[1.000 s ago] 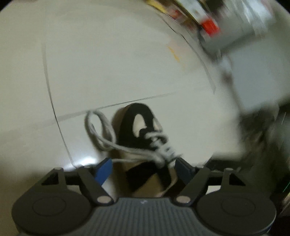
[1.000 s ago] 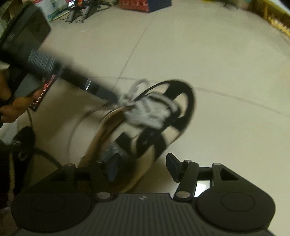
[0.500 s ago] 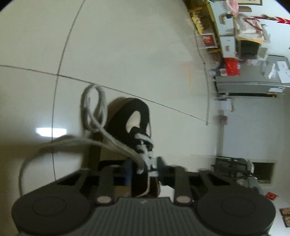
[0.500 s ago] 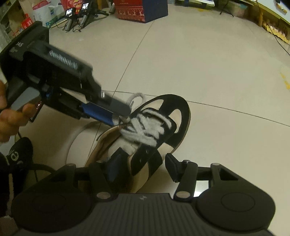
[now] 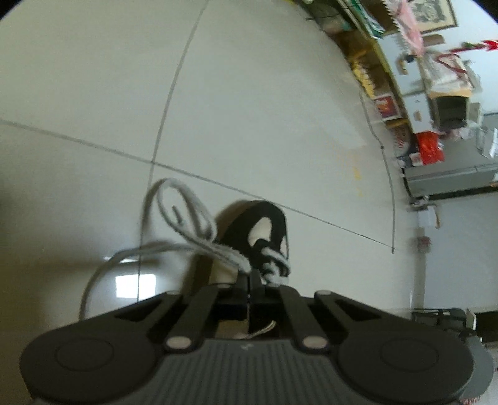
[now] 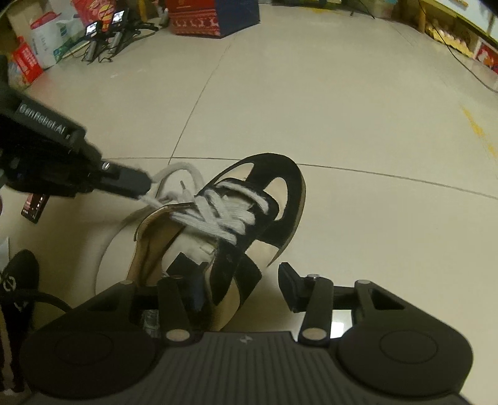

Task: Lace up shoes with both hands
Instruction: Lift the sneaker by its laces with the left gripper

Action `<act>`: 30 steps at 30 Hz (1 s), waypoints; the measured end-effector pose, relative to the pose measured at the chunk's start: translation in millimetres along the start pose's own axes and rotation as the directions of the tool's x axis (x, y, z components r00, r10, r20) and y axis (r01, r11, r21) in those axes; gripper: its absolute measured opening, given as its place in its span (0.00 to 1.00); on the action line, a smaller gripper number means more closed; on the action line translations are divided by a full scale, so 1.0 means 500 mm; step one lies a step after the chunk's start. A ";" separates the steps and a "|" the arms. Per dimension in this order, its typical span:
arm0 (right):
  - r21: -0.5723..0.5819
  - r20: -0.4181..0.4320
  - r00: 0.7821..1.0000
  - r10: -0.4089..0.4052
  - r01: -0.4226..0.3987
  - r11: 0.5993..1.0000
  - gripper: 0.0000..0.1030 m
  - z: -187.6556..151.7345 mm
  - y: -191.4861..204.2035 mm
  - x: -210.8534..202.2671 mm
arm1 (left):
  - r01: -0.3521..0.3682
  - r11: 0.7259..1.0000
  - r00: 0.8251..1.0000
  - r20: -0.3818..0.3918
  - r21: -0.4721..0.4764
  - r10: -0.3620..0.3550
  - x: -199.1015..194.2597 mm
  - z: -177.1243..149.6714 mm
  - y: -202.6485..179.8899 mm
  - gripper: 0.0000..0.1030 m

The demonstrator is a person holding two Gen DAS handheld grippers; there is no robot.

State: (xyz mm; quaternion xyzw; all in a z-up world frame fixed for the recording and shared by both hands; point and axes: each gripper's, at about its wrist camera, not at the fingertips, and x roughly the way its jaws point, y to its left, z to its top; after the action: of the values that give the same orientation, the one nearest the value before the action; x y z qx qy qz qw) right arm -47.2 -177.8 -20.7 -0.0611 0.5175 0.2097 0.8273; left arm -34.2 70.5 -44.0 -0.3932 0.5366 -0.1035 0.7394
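A black and cream shoe (image 6: 280, 187) lies on the tiled floor, its white lace (image 6: 218, 215) crossed over the tongue. In the right wrist view my left gripper (image 6: 146, 187) reaches in from the left, shut on a strand of that lace beside the top eyelets. In the left wrist view its fingertips (image 5: 250, 275) pinch the lace (image 5: 186, 218), whose loose loops trail off left of the shoe (image 5: 270, 218). My right gripper (image 6: 242, 286) straddles the shoe's rear side wall with its jaws closing. The left finger sits against the shoe; the right finger (image 6: 289, 283) stands apart from it.
A red gift box (image 6: 199, 15) and small tripods (image 6: 102, 34) stand at the far edge of the floor. A dark cable and a black item (image 6: 18, 280) lie at the lower left. Shelves and clutter (image 5: 429, 146) line the wall.
My left gripper has gone from wide open to shut on the lace and rolled, drawing the strand taut. My right gripper's jaws have narrowed a little around the shoe.
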 end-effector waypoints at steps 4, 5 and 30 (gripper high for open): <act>0.004 0.002 1.000 -0.006 0.006 1.000 0.48 -0.002 -0.002 0.006 | -0.021 0.998 0.999 -0.045 -0.052 0.018 0.016 0.001 0.019 0.01; 0.007 0.000 1.000 -0.002 0.002 1.000 0.48 -0.001 -0.003 0.007 | -0.016 0.998 0.998 -0.062 -0.059 0.013 0.019 0.003 0.023 0.02; -0.011 0.001 1.000 0.013 -0.013 1.000 0.48 0.003 0.004 0.009 | -0.047 0.340 0.996 0.019 0.939 0.084 0.042 -0.046 -0.087 0.35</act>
State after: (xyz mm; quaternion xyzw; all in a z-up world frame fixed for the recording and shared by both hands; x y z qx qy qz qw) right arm -44.8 -174.2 -23.9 -0.0622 0.5163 0.2183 0.8258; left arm -34.4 18.4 -31.3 0.1252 0.4076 -0.3690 0.8258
